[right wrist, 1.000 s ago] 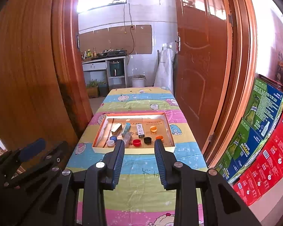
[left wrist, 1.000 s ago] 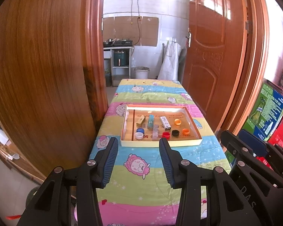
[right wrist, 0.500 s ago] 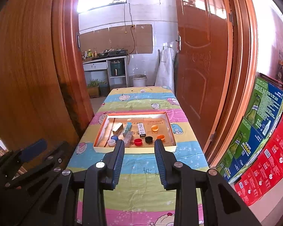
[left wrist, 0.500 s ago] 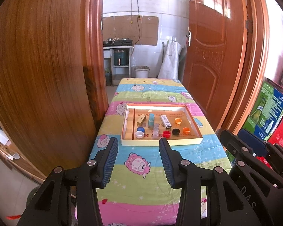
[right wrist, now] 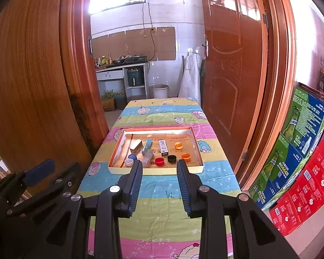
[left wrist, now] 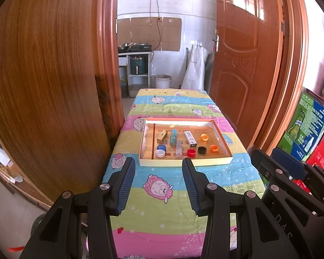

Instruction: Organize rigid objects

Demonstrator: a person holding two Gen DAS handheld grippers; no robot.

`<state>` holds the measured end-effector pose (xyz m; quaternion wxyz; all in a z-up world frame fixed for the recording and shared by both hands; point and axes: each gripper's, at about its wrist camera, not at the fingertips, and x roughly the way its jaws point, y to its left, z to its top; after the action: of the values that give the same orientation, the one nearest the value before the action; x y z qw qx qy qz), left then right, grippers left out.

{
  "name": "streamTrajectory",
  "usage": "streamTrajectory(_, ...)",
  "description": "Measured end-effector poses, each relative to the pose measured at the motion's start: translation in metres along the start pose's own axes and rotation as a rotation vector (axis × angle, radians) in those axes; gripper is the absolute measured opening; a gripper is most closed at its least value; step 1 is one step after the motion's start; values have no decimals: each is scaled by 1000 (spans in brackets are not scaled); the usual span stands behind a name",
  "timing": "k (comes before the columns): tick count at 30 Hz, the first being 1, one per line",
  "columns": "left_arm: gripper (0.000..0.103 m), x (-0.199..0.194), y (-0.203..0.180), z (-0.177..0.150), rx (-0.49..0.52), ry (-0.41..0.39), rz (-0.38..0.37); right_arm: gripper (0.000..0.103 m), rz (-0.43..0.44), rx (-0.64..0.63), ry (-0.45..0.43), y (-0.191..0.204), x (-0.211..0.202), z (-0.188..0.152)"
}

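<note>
A shallow cardboard tray (left wrist: 225, 144) (right wrist: 118, 142) lies mid-table on the striped cartoon cloth (left wrist: 162, 211). Inside it are several bottle caps: white (left wrist: 160, 153), blue (left wrist: 161, 147), red (left wrist: 191, 152), black (left wrist: 202, 149) and two orange ones (left wrist: 214, 148) (left wrist: 204, 137). Small boxes lie there too: tan (left wrist: 162, 135), teal (left wrist: 173, 137), white (left wrist: 190, 138), plus a clear plastic piece (left wrist: 178, 148). My left gripper (left wrist: 158, 164) hovers open short of the tray's near edge, nothing between its fingers. My right gripper (right wrist: 159, 165) is likewise open and empty, near the tray's front wall.
Wooden door panels (left wrist: 43, 86) (left wrist: 244, 64) flank the narrow table on both sides. Stacked drink cartons (right wrist: 302, 151) stand at the right. A kitchen counter (right wrist: 121, 64), a white bucket (left wrist: 163, 81) and a white sack (left wrist: 195, 69) stand beyond the table's far end.
</note>
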<state>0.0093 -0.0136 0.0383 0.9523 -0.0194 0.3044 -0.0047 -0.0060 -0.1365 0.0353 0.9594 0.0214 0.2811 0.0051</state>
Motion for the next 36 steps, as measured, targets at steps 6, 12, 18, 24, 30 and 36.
streamTrajectory(6, 47, 1, 1, -1, 1, 3, -3, 33, 1, -1, 1, 1, 0, -1)
streamTrajectory(12, 47, 1, 0, -1, 1, 2, -2, 33, 5, 2, 1, 1, 0, -1)
streamTrajectory(18, 47, 2, -1, -3, 2, 3, -2, 33, 4, 2, 2, 1, 0, -2)
streamTrajectory(24, 47, 3, 1, -4, 3, 4, 0, 33, 5, 2, 1, 1, 1, -1)
streamTrajectory(30, 47, 3, 1, -4, 9, 4, -1, 33, 5, 2, 2, 1, 1, -1)
streamTrajectory(36, 47, 2, 2, -5, 11, 3, -2, 33, 5, 3, 1, 2, 1, -2)
